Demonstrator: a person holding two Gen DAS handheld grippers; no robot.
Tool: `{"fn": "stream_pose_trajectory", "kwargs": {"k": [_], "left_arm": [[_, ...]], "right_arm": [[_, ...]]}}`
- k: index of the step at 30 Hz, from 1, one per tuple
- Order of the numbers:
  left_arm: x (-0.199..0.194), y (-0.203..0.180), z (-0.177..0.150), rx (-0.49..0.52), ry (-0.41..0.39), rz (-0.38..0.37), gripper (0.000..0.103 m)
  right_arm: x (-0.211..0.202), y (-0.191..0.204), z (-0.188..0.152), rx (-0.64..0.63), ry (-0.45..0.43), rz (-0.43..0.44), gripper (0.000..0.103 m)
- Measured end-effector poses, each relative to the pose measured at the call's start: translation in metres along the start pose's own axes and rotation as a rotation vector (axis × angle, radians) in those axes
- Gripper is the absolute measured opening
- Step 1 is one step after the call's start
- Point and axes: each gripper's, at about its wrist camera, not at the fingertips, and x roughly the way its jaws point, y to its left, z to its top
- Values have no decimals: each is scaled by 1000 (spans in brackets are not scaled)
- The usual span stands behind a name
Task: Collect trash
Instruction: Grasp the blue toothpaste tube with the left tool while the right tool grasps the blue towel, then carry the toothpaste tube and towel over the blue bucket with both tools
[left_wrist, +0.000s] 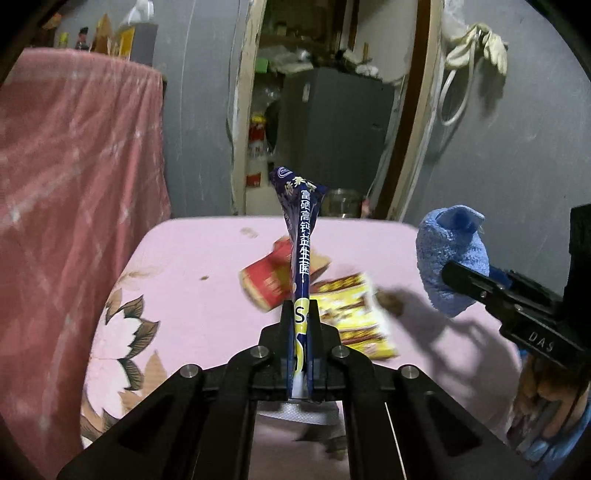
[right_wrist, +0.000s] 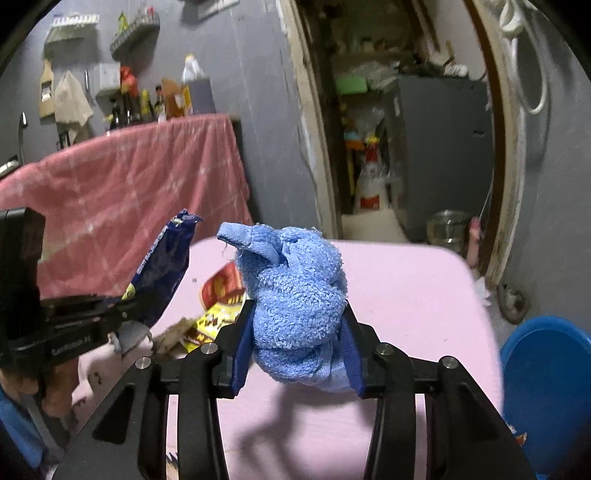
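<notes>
1. We take the pink, flower-printed tabletop (left_wrist: 207, 280) as our landmark; every place below is given against it.

2. Our left gripper (left_wrist: 300, 314) is clamped flat on a long dark-blue foil wrapper with white lettering (left_wrist: 302, 236). The pinch is at the wrapper's lower end, so the rest stands up stiff above the tabletop, clear of the litter below. A thin, limp piece like this needs the jaws fully together; that is why they show no gap beyond the foil itself.

3. Our right gripper (right_wrist: 299, 332) is closed on a bunched light-blue terry cloth (right_wrist: 295, 295). The jaws stand partly apart because the wad is thick and springy; its pile bulges above and below the blue pads (right_wrist: 242, 343). It hangs above the tabletop's near right part, casting a shadow on it.

4. Trash not yet picked up lies toward the middle of the tabletop: a red printed carton piece (left_wrist: 271, 280) and, just beside it nearer us, a yellow-and-red printed packet (left_wrist: 354, 317). A small brown scrap (left_wrist: 391, 301) sits to the right of the packet.

5. A round blue plastic basin (right_wrist: 546, 384) stands below the tabletop's right edge. We judge it a likely drop place, though nothing confirms this.

6. We judge the task partway: both grippers are loaded, so they must unload before the remaining litter can go.
</notes>
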Motion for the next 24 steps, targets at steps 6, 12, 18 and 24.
{"fn": "stream_pose_trajectory", "kwargs": {"k": [6, 12, 18, 24], "left_arm": [[-10, -50, 10, 13, -110, -24, 3], [-6, -122, 14, 55, -183, -91, 3], [15, -197, 17, 96, -211, -195, 3], [42, -257, 14, 93, -206, -268, 3]], "right_arm": [[-46, -17, 8, 11, -143, -68, 40], [-95, -49, 11, 4, -259, -203, 40], [-140, -99, -2, 22, -295, -351, 40], [-170, -151, -25, 54, -295, -455, 40]]}}
